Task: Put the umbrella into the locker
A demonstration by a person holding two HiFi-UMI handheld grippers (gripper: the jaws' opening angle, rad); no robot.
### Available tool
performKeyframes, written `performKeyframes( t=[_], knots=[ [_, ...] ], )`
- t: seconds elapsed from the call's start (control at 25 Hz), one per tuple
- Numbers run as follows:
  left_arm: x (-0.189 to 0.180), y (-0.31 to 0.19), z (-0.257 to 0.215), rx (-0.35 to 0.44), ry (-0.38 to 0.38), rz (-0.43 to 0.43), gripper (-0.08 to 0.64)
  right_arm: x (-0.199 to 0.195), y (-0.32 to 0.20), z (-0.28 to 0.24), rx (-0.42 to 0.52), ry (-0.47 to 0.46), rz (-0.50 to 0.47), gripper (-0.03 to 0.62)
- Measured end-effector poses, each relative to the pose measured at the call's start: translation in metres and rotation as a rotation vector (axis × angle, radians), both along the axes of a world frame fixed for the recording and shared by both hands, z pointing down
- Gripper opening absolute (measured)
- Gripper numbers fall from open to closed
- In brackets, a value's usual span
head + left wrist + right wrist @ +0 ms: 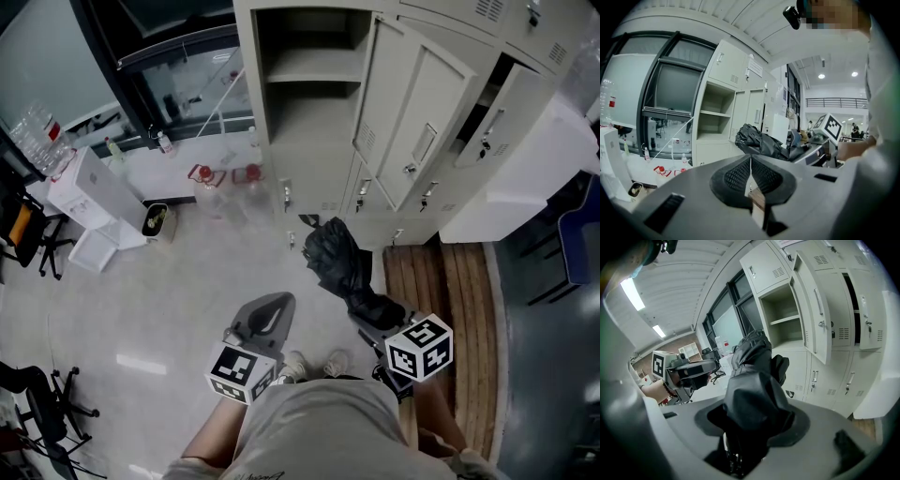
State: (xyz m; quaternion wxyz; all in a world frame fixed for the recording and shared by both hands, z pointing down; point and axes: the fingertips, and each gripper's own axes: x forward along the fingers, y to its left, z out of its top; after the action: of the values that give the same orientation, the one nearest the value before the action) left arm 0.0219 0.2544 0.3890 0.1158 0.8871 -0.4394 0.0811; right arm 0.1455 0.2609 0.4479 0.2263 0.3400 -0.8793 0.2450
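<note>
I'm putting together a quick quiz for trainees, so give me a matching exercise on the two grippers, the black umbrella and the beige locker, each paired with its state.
Things:
1. left gripper
2. right gripper
3. black folded fabric umbrella
4. beige metal locker

States:
A. door swung open, shelf showing
B. jaws together, holding nothing
C. jaws clamped on the umbrella
D. gripped at one end, pointing towards the locker

Pairs: 1-B, 2-C, 3-D, 4-A.

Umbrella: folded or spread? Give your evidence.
Folded. The umbrella is a bunched black bundle, no canopy spread, gripped in the right claw.
</note>
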Motion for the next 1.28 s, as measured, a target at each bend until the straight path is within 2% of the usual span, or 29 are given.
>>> performKeyframes(
  t=[0.68,1.28],
  knots=[
    [-0.044,0.014,-0.003,0.015,0.007,0.042,0.02,-0.048,0.014,-0.009,0.015,0.003,0.022,0.23],
    [-0.061,0.017,-0.001,0.016,0.023,0.058,0.02,-0.064,0.017,-0.011,0.014,0.001,0.044,0.23]
  ],
)
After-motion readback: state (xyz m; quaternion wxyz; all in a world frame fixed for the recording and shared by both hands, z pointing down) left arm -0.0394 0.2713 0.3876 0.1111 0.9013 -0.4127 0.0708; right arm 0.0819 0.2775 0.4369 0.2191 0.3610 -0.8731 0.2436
